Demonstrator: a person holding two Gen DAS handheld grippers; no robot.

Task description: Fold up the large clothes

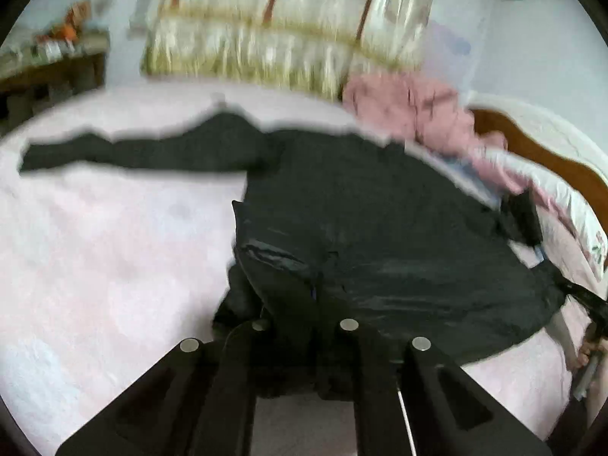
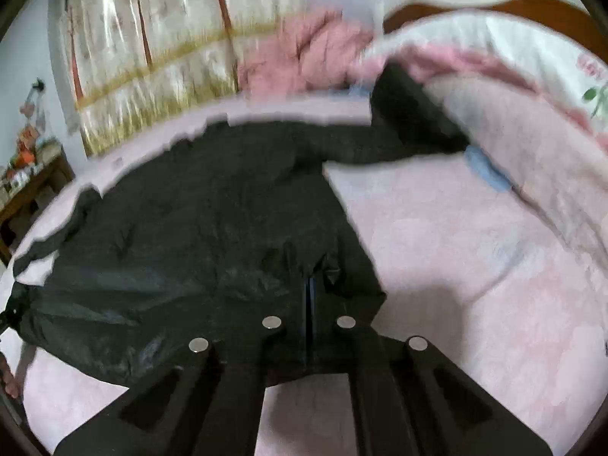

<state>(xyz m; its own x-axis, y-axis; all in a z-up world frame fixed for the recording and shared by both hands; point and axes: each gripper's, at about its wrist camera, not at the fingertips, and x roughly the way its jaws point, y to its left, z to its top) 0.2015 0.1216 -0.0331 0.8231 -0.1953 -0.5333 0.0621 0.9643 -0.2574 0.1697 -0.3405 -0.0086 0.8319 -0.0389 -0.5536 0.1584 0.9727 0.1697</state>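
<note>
Black jacket (image 1: 361, 205) is spread flat on the pink bed sheet (image 1: 114, 266), one sleeve (image 1: 125, 152) stretched out sideways. Left claw (image 1: 304, 304) is clamped on a bunched hem corner at the near edge; fabric is gathered between the jaws. Right claw (image 2: 309, 304) is closed on the other hem corner (image 2: 323, 269), jaws nearly together with cloth pinched in. Pink garment (image 1: 414, 114) is piled beyond the jacket near the wooden headboard (image 1: 532, 148). Both views are motion-blurred.
</note>
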